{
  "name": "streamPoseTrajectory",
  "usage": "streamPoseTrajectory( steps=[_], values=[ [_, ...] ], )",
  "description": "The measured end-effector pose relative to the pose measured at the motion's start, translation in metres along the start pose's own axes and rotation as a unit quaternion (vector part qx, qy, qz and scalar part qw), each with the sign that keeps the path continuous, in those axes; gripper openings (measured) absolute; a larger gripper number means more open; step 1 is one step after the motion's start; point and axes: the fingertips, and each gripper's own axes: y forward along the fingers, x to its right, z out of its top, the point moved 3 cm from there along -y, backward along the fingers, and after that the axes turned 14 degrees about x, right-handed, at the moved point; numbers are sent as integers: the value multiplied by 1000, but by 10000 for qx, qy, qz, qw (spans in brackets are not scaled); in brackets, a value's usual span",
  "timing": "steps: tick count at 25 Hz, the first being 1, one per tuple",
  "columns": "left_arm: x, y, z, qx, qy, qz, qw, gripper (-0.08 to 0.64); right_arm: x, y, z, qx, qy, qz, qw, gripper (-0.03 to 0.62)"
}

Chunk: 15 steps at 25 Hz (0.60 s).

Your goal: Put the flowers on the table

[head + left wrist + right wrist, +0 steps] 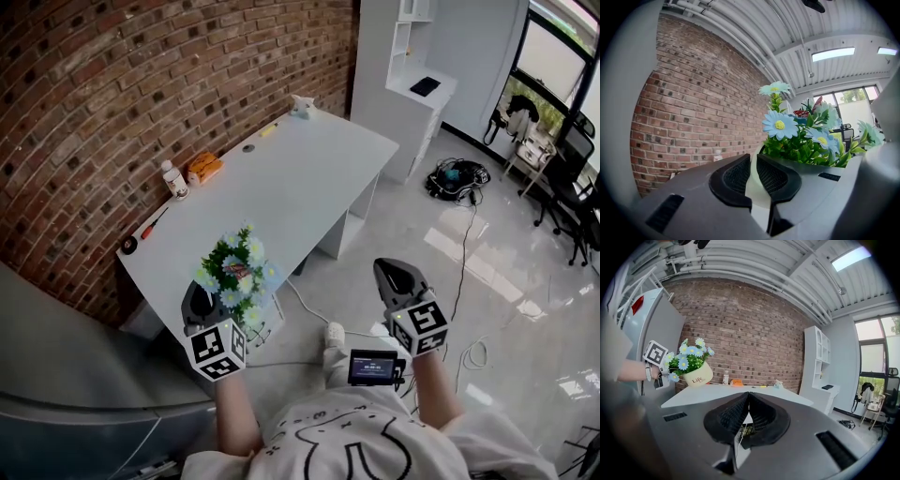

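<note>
Clearly the flowers [234, 270] are off the table [309, 159]: they sit in a small cream pot [699, 376] that hangs tilted in the air over the table's near end, not touching the top. The left gripper [199, 302] carries it, one jaw inside the rim and one outside, clamped on the pot wall. The right gripper [747, 397] is beside the table's near corner, over the floor, with its jaws pressed together on nothing.

At the table's brick-wall side lie a bottle [173, 178], an orange packet [204, 167] and a screwdriver [153, 225]. The middle of the top and the edge away from the wall are bare.

The pot looks light and its wall stiff, probably smooth enough to slide in a pinch. A grip on the rim alone lets it swing and lean, as it leans now. The blooms and leaves are soft and would bend or tear, so they are no place to hold. The rim is the sound hold, taken deep on the wall. The base should probably be brought level before it meets the table, and the jaws opened only once the pot stands on its own.
</note>
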Motion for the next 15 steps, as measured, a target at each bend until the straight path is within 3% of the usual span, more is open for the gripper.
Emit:
streamPoseTrajectory(
  steps=[15],
  values=[
    [13, 148, -31, -105, 55, 544, 9985, 51, 116, 150, -16, 62, -29, 385, 9992, 17]
  ],
)
